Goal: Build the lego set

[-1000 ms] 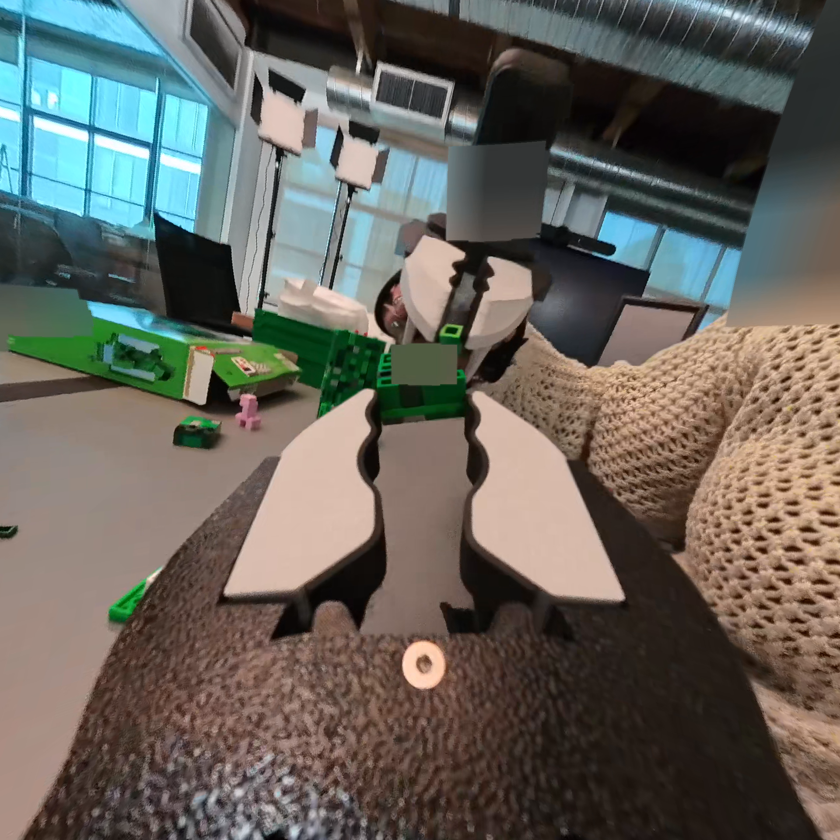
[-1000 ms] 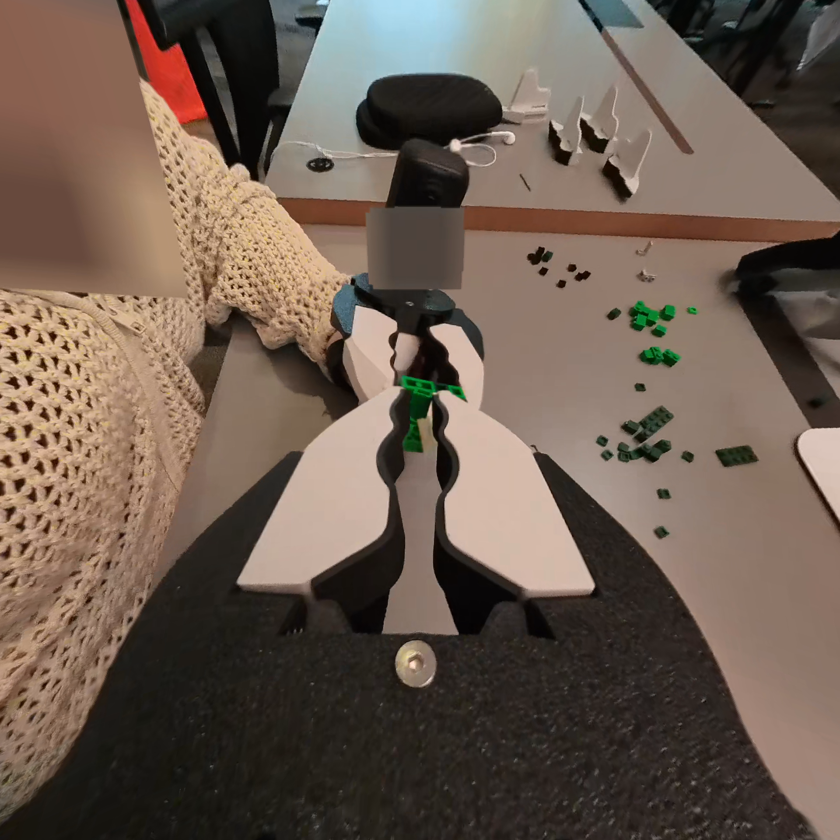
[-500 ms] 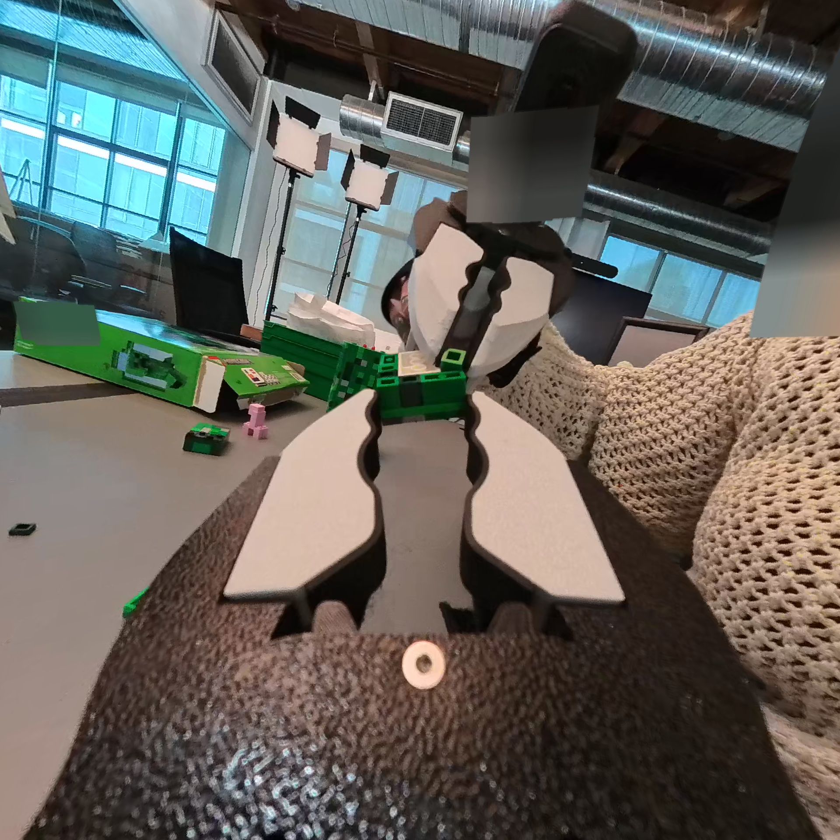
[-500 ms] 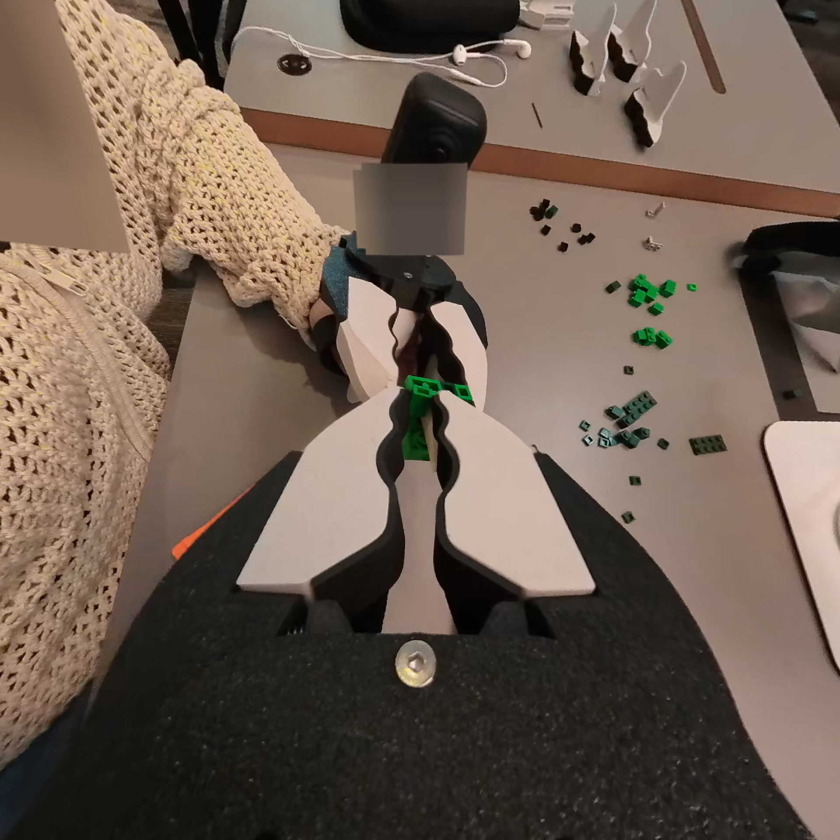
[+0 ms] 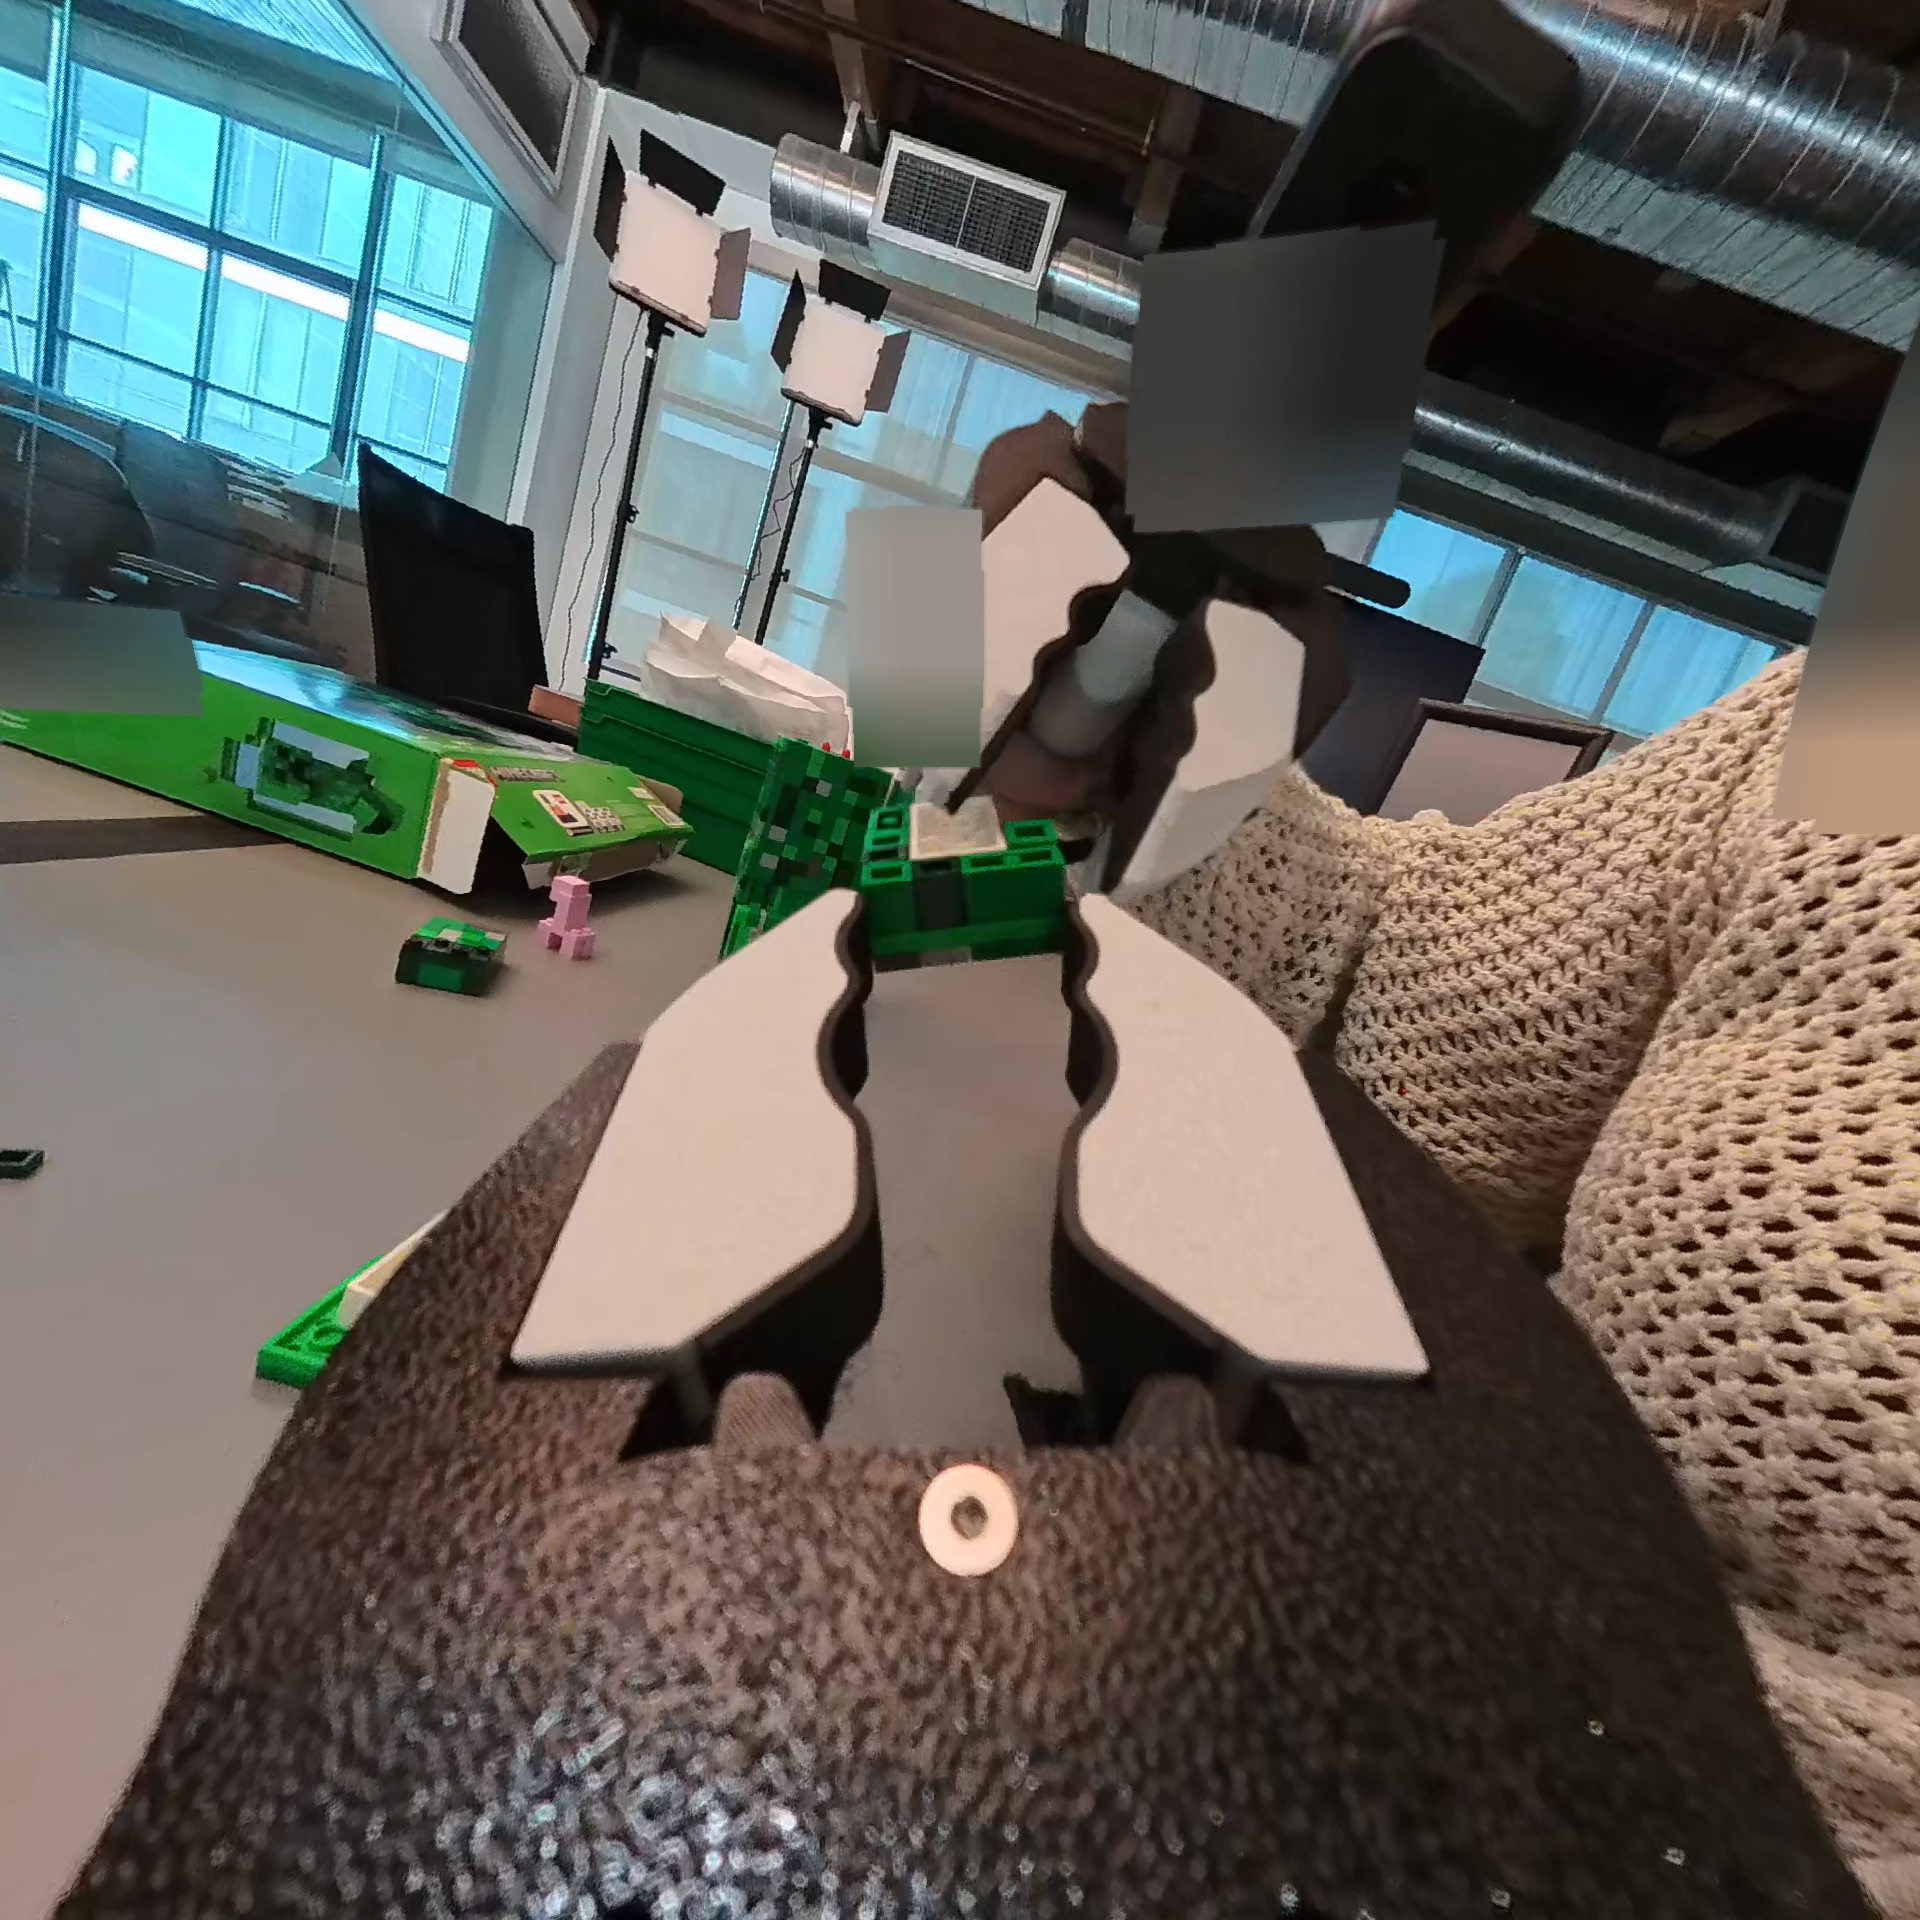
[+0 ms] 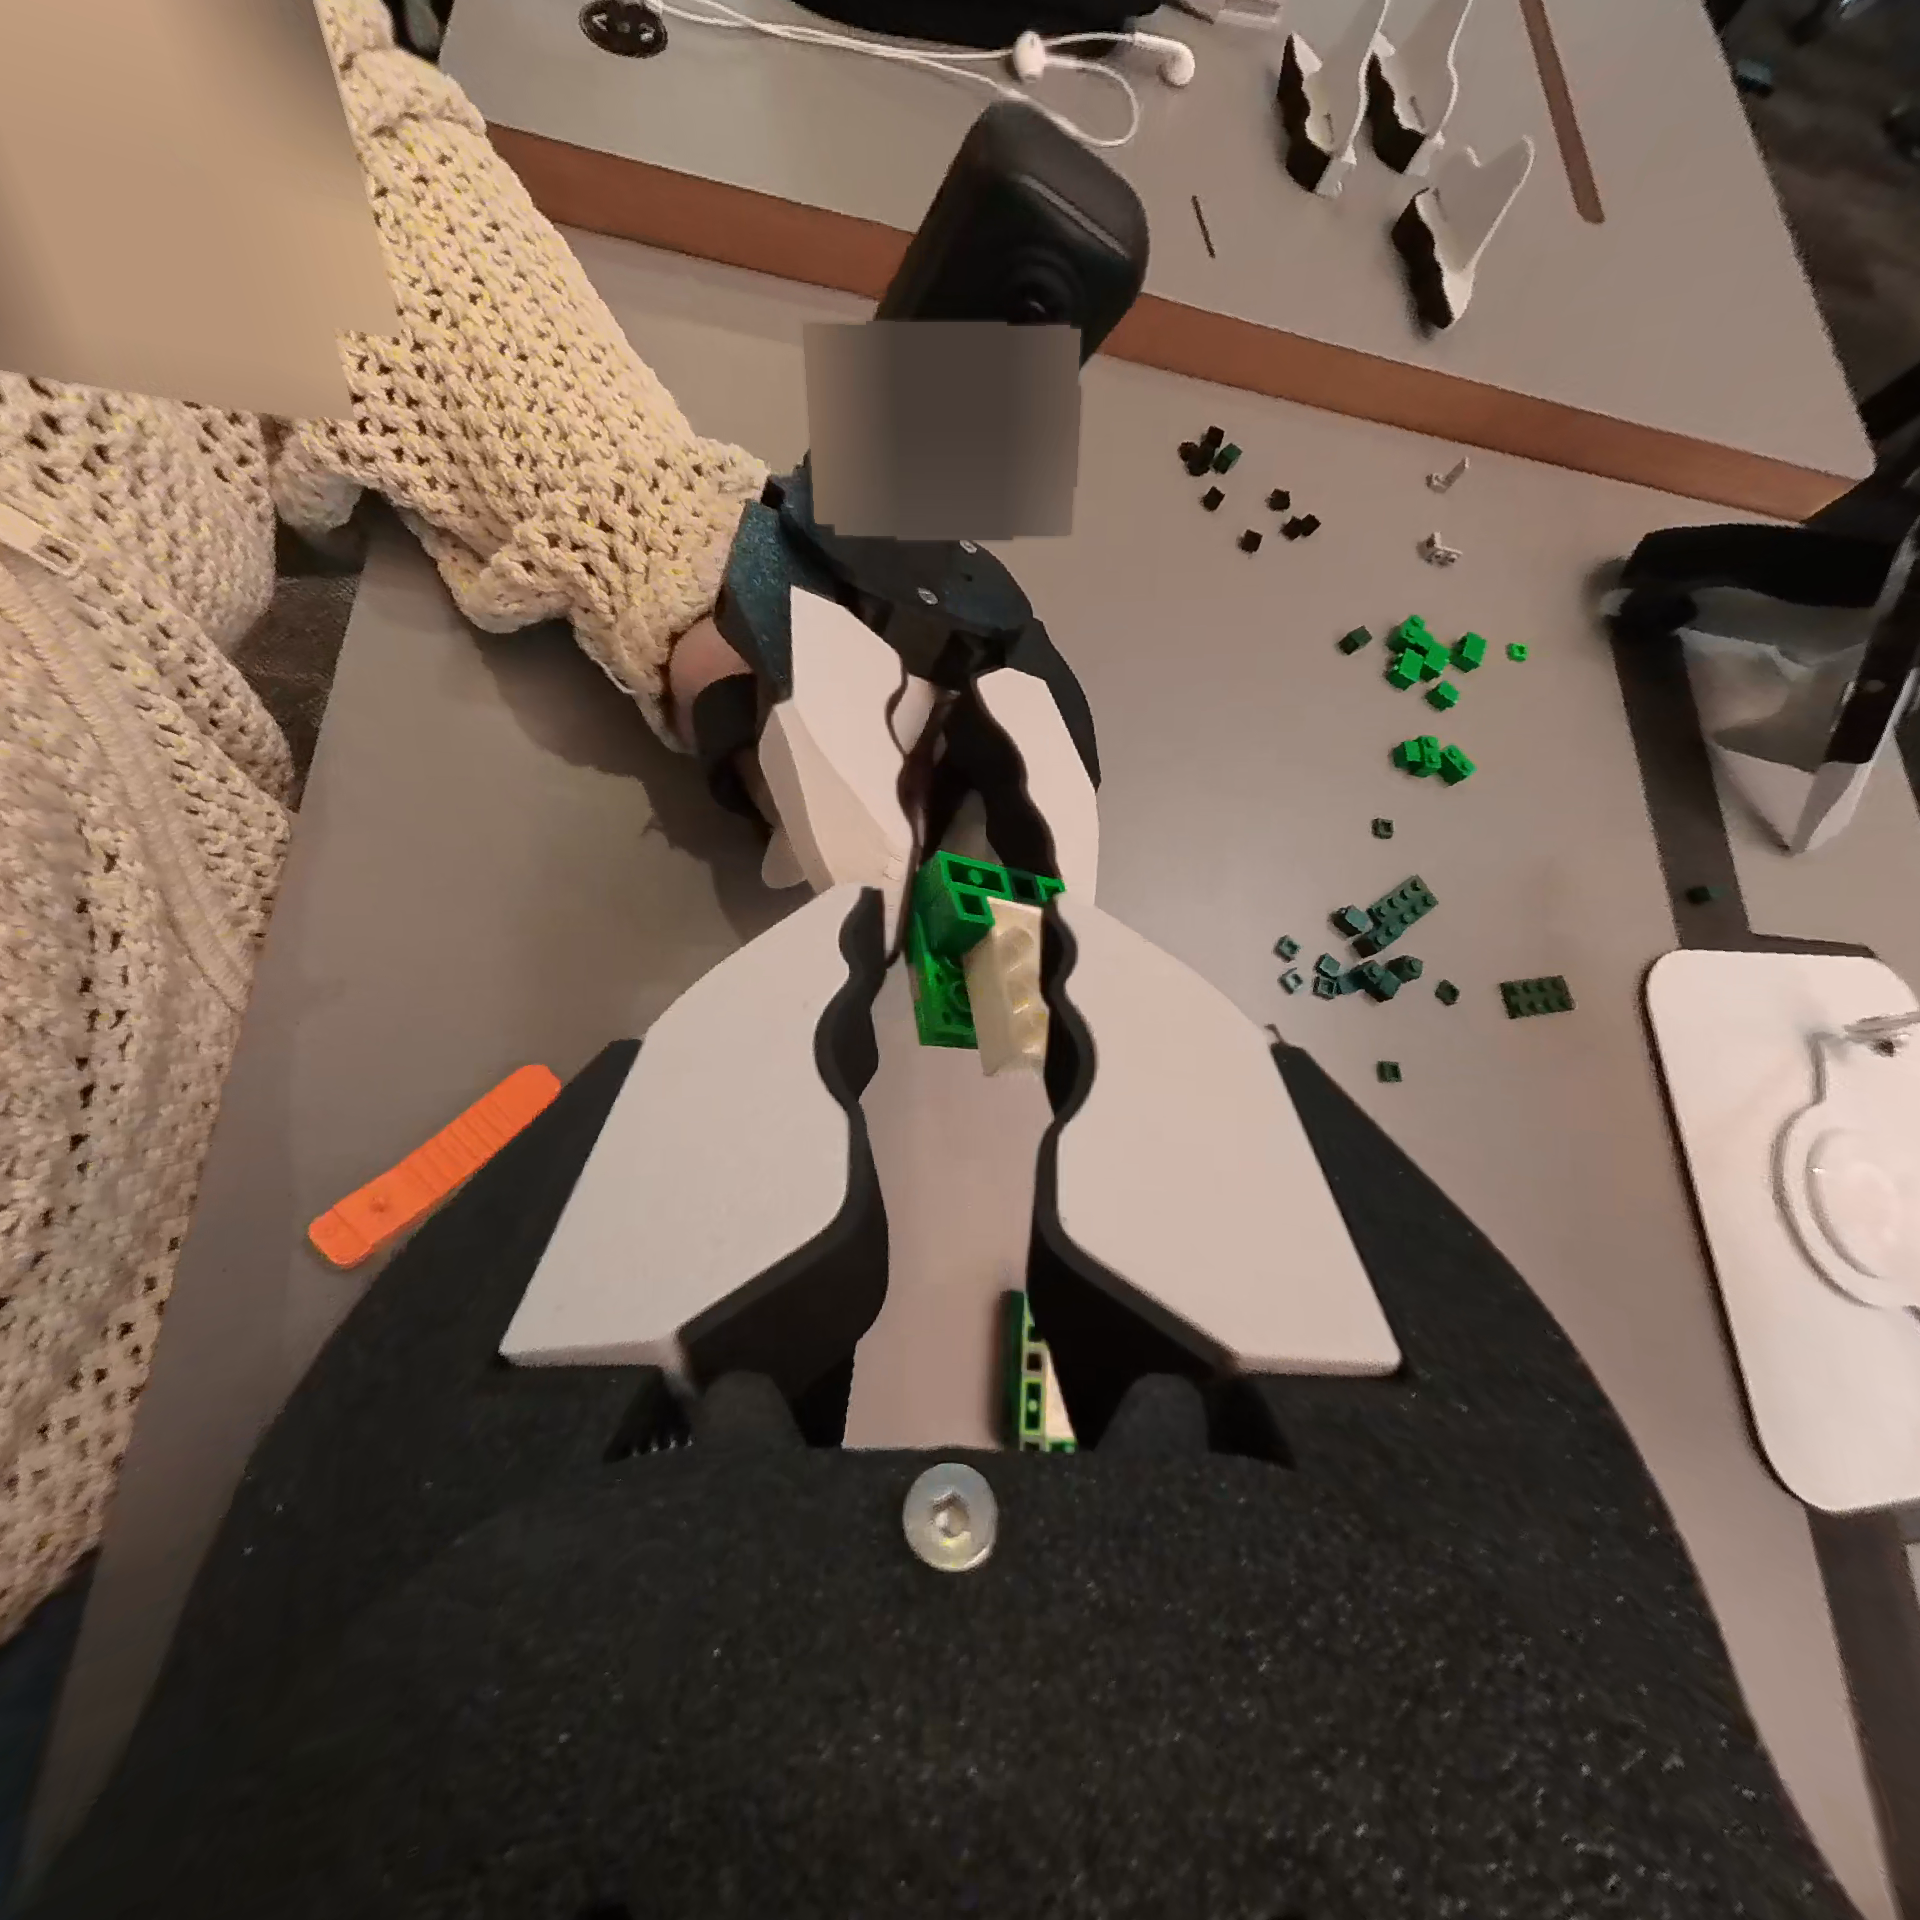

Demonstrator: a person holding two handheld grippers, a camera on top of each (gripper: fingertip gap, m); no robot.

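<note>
The left tongs [image 5: 961, 914] are clamped across the sides of a small green brick block [image 5: 966, 883], holding it just above the counter [image 5: 208, 1091] with its studded top upward, most likely so it stays steady while something is pressed onto it. Seen from the right wrist view, the same green brick block [image 6: 951, 935] sits between the tips of the right tongs [image 6: 966, 935] with a cream brick [image 6: 1013, 987] against its side; the fingers there stand close on either side of the two pieces, but whether they truly pinch the cream brick or merely bracket it I cannot tell from this angle. In the left wrist view the right tongs [image 5: 1049, 800] come down steeply from above onto a pale patch on top of the block, which fits a pressing or seating step. A green strip piece [image 6: 1029, 1371] lies on the counter close under the right tongs. Off to the side rests an orange brick separator [image 6: 436, 1164]. Farther out, loose green bricks [image 6: 1423, 665] and darker pieces [image 6: 1371, 935] lie scattered, well apart from the work, ready as a supply. Beyond the block stand a taller green built section [image 5: 795, 831], a small pink figure [image 5: 566, 914] and the green box [image 5: 312, 769].
</note>
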